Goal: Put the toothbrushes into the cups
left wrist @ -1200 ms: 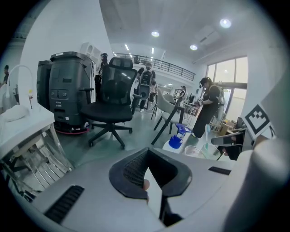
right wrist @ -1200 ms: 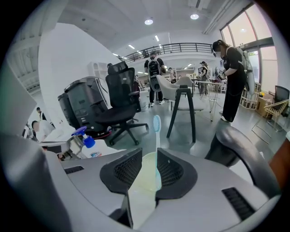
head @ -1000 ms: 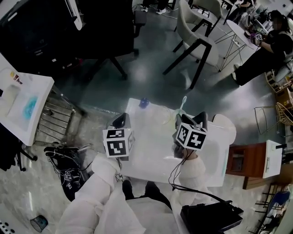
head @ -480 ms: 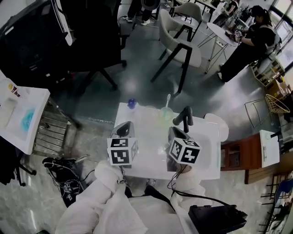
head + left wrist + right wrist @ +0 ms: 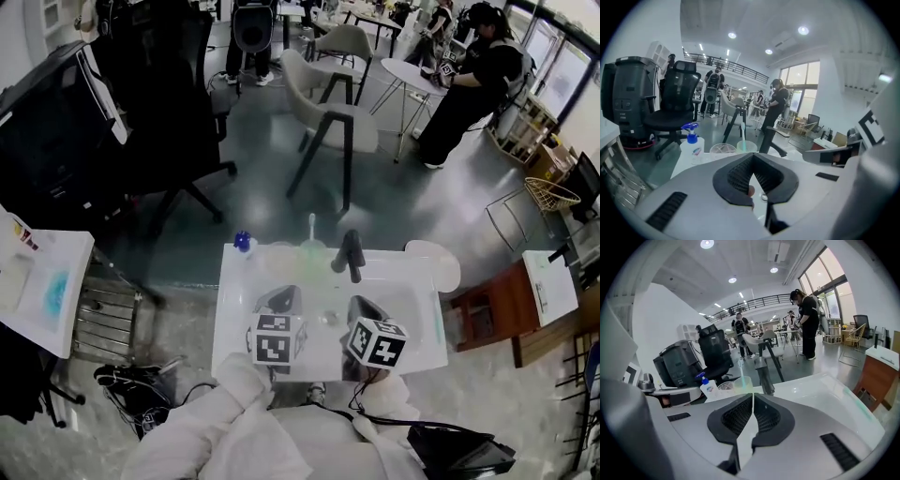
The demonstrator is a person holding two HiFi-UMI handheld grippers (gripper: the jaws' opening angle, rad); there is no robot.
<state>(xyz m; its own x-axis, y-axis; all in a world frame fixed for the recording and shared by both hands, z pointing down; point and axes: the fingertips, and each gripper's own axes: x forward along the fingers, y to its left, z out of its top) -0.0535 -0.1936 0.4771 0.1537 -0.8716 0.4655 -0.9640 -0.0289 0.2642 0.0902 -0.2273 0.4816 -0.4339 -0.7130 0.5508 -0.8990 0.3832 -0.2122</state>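
A green cup (image 5: 312,249) stands at the back of the white sink top (image 5: 419,323) with a pale toothbrush (image 5: 311,225) upright in it. A clear cup (image 5: 281,249) sits just left of it; I cannot tell what it holds. Both show ahead in the left gripper view, the clear cup (image 5: 723,148) and the green cup (image 5: 746,146), and in the right gripper view, the green cup (image 5: 743,384) and the toothbrush (image 5: 741,371). My left gripper (image 5: 281,300) and right gripper (image 5: 362,306) hover over the basin near its front. Each is shut with nothing held, as the left gripper (image 5: 753,157) and the right gripper (image 5: 753,398) show.
A dark faucet (image 5: 349,255) rises right of the cups. A soap bottle with a blue pump (image 5: 243,242) stands at the back left corner. The drain (image 5: 328,319) lies between the grippers. Chairs, a wooden cabinet (image 5: 487,305) and people stand around.
Both grippers have drawn back from the cups toward the basin's front edge, the right one away from the faucet. The head view has tilted up. The toothbrush stays in the green cup.
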